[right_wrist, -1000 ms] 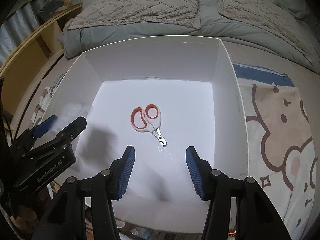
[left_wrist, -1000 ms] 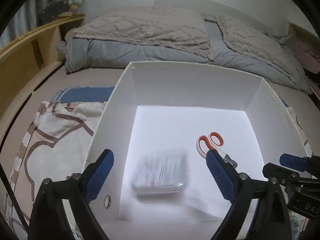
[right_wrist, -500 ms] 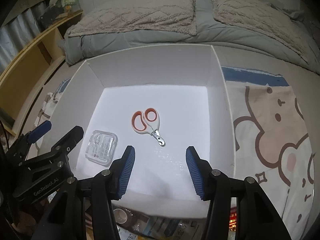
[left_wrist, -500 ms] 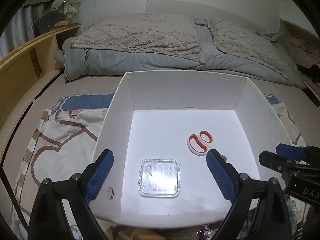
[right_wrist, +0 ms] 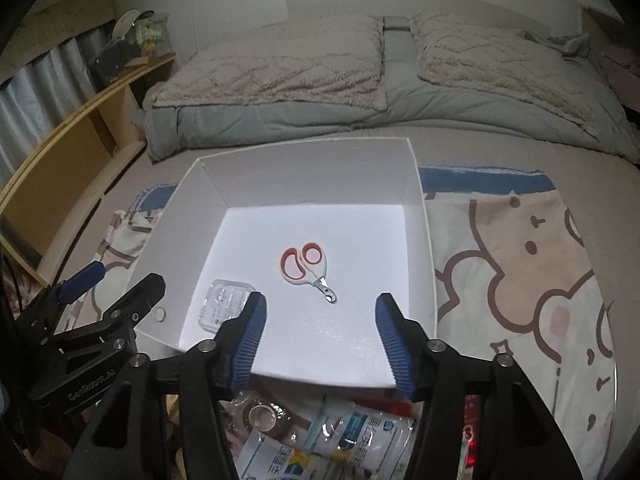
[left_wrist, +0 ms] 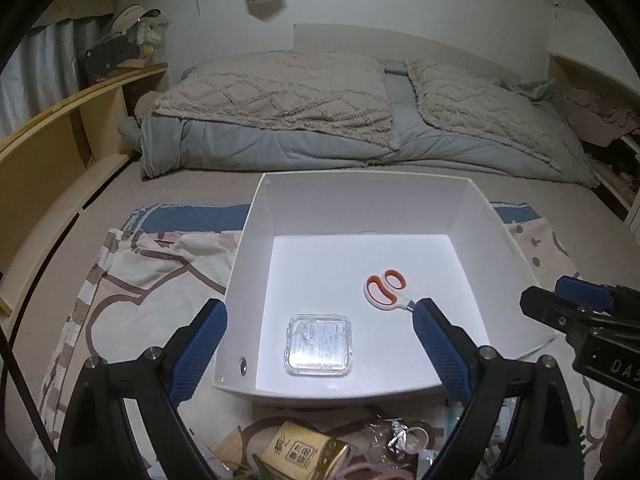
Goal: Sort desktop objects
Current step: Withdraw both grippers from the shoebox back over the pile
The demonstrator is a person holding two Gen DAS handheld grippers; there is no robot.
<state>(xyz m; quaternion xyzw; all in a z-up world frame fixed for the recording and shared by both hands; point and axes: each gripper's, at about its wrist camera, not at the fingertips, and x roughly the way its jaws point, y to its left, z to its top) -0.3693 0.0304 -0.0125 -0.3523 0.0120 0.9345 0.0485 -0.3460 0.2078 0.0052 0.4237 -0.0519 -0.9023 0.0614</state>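
Note:
A white open box point(left_wrist: 248, 264) point(right_wrist: 420, 208) sits on a patterned blanket. Inside lie a clear square plastic case point(left_wrist: 319, 345) point(right_wrist: 224, 302) at the near left and orange-handled clippers point(left_wrist: 386, 289) point(right_wrist: 306, 266) near the middle. My left gripper point(left_wrist: 318, 354) is open and empty, held above the box's near edge. My right gripper point(right_wrist: 318, 330) is open and empty, also above the near edge. Each gripper shows in the other's view: the right one point(left_wrist: 568, 300) at the right, the left one point(right_wrist: 116, 294) at the left.
Loose items lie in front of the box: a gold packet point(left_wrist: 304, 452), a white-blue packet point(right_wrist: 352, 428), a tape roll point(right_wrist: 262, 414). A bed with grey bedding point(left_wrist: 320, 120) lies beyond. A wooden shelf point(left_wrist: 48, 152) runs along the left.
The clear case dropped from my left gripper and came to rest in the box. Both grippers have pulled back and up from the box, staying open.

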